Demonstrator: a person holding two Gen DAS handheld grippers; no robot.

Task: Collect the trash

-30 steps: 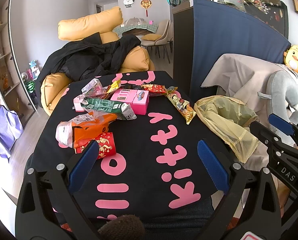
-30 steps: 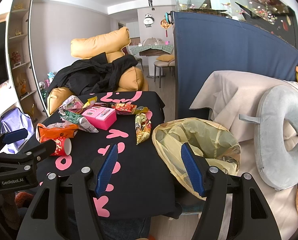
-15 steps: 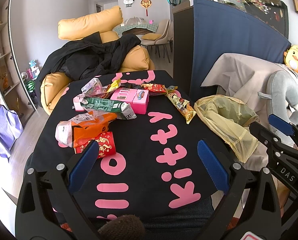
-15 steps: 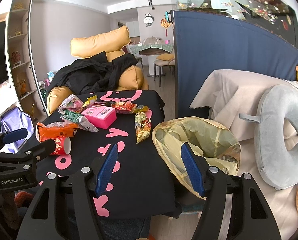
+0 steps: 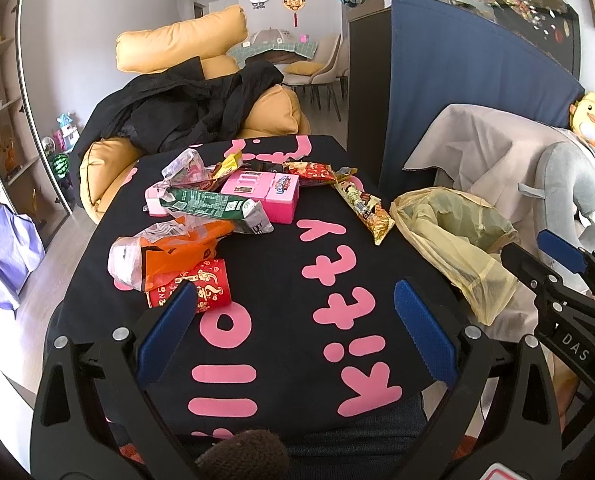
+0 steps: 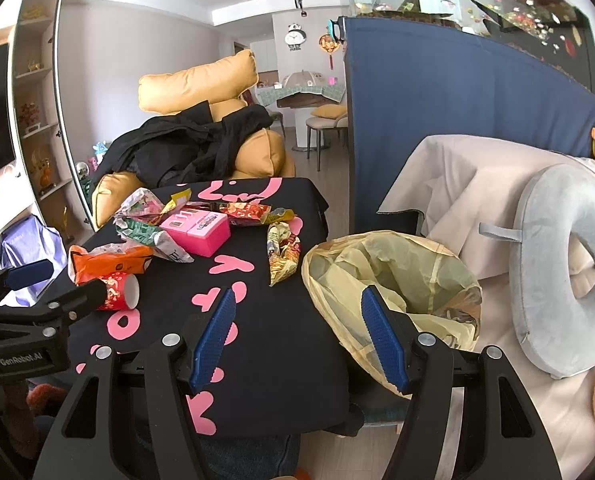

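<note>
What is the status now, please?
Left gripper and right gripper open, empty. Wrappers, red paper cup on table; yellow bag open at right edge. Nothing in the way.

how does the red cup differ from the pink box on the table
The red cup lies tipped on its side near the table's front left; the pink box sits flat farther back. The cup is round with gold print; the box is squared and plain pink with a sticker. An orange bag rests against the cup; a green wrapper overlaps the box. Both rest ungrasped.
</note>
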